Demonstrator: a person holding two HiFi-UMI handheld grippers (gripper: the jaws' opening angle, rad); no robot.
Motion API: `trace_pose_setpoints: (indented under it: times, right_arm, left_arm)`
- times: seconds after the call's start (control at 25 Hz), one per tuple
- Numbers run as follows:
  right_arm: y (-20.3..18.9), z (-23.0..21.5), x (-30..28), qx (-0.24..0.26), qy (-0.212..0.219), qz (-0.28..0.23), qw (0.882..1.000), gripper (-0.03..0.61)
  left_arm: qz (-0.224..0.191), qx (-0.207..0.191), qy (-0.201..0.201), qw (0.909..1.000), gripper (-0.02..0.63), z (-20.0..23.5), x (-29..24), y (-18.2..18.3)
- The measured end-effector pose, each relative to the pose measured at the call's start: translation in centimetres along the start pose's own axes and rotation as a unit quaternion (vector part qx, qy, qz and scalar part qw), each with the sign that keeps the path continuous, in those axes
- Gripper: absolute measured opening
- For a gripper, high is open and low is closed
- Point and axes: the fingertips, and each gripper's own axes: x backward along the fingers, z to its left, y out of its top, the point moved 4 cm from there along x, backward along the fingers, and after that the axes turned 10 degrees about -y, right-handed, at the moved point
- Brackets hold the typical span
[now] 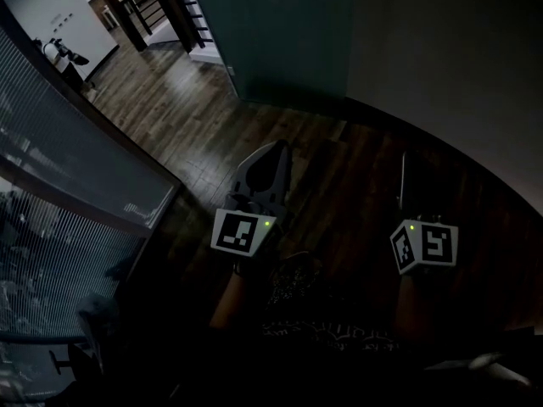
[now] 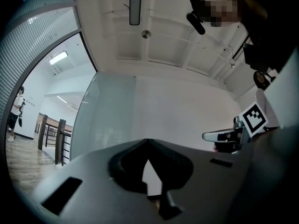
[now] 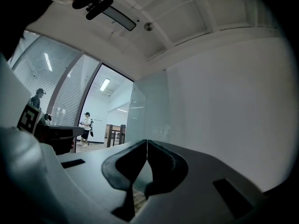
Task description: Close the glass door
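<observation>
Left tongs [image 1: 273, 153] and right tongs [image 1: 403, 164]: closed, empty. Glass door [image 1: 271, 32] at 12 o'clock. Only the gripper views show the ceiling [image 2: 163, 41].

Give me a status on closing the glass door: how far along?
Done: nothing visible. The glass door stands swung open close to the wall, and the doorway beside it is unblocked. In hand: only the approach. The left tool and right tool are both shut, empty and short of the glass. Left: reach the door, push its leaf round and bring it fully closed.
</observation>
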Motion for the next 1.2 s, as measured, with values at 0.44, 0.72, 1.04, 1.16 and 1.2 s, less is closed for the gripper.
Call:
trace_pose_setpoints:
  times: [0.44, 0.72, 1.04, 1.16, 1.2]
  right_arm:
    - [-1.5, -1.3, -13.5, 0.001, -0.025, -0.005, 1.0, 0.003]
    - [-2.5, -1.9, -19.7, -0.005, -0.045, -0.006, 0.999, 0.003]
    - [-3.7, -3.2, -25.8, -0.006, -0.043, 0.001, 0.999, 0.004]
    - [-4.0, -4.5, -29.1, -0.003, -0.038, 0.001, 0.999, 0.003]
    - [-3.8, -5.1, -30.3, -0.001, -0.036, 0.001, 0.999, 0.003]
  left_arm:
    - [-0.008, -0.009, -0.025, 0.9996, 0.0, 9.3, -11.1, -1.9]
    - [-0.01, -0.013, -0.024, 0.9996, 0.001, 14.3, -15.7, -2.7]
    - [-0.007, -0.008, -0.028, 0.9996, 0.002, 17.0, -21.1, -4.2]
    - [0.0, -0.006, -0.02, 0.9998, 0.0, 18.2, -24.2, -4.9]
    - [0.001, -0.007, -0.017, 0.9998, 0.001, 18.6, -25.4, -4.9]
